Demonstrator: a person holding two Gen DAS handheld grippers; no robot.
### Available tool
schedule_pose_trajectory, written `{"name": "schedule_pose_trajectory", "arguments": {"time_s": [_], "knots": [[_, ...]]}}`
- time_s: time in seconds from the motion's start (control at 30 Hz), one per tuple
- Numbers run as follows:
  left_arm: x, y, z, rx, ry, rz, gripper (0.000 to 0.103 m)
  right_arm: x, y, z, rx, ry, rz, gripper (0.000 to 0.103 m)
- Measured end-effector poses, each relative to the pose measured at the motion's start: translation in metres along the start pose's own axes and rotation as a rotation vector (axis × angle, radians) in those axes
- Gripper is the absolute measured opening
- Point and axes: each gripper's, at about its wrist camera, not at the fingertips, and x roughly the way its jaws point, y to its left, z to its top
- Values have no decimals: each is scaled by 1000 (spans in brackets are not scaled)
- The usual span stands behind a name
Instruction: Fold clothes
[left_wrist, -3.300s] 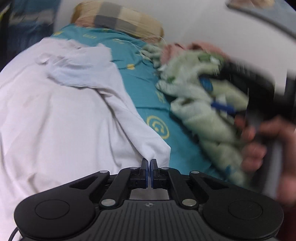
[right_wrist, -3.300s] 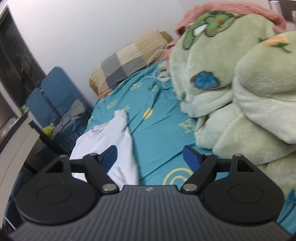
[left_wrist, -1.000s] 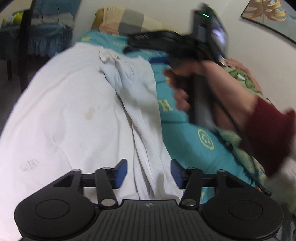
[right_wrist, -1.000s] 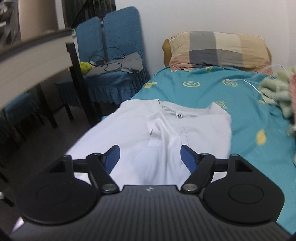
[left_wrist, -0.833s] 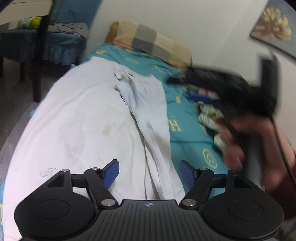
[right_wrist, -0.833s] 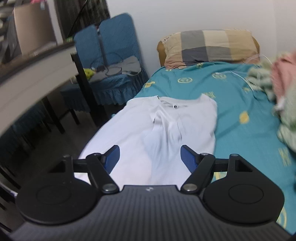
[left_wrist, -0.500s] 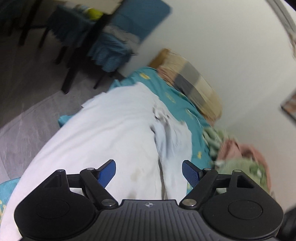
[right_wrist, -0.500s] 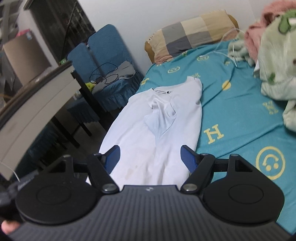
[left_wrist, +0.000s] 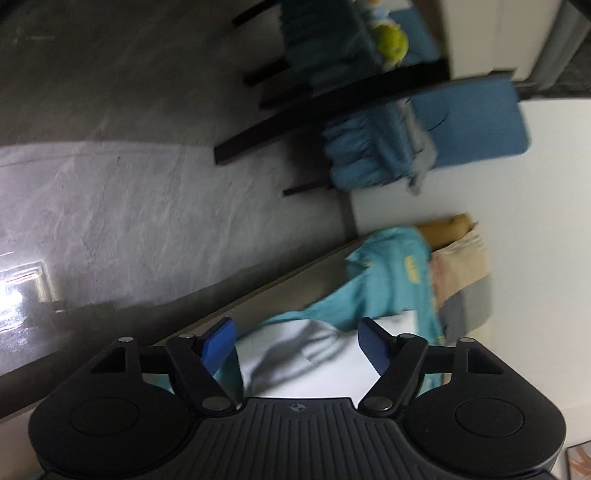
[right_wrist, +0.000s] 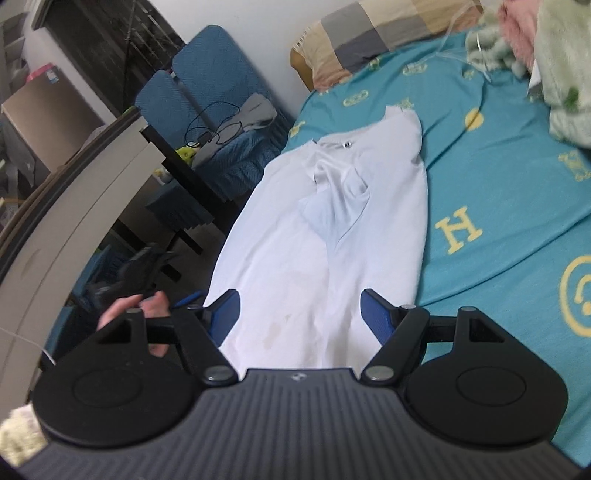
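Observation:
A white shirt lies lengthwise on the teal bedsheet, collar far from me, with both sides folded in over its middle. My right gripper is open and empty, hovering above the shirt's near hem. My left gripper is open and empty, rolled sideways beside the bed's edge; a part of the white shirt shows between its fingers. In the right wrist view the left gripper appears blurred with a hand at the left, off the bed's side.
A plaid pillow lies at the bed's head. A green plush blanket is heaped at the right. Blue chairs with cables and a dark table stand left of the bed. Grey floor lies beside the bed.
My left gripper let go of the shirt, opened, and swung left off the bed, rolling sideways toward the floor. My right gripper pulled back from the collar end to the shirt's near hem.

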Motion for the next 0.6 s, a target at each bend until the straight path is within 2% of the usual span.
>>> {"name": "schedule_pose_trajectory", "arguments": {"time_s": [0.1,0.17,0.2,0.23,0.27,0.47,0.6], "knots": [[22,2,3,15,39,43,63,7,-3,0,30,26,16,74],[35,3,4,27,68,62,38,9,-4,-1,40,37,19,74],[38,2,4,45,76,65,31,9,-5,-1,47,41,21,74],[40,0,3,70,76,74,13,9,-6,-1,57,44,25,74],[39,-5,3,103,67,82,5,8,-7,-1,69,45,29,74],[4,-62,-6,365,-54,134,2,-11,-8,7,101,4,71,75],[-25,-135,-34,653,-142,168,2,-28,-7,14,93,-48,81,75]]}}
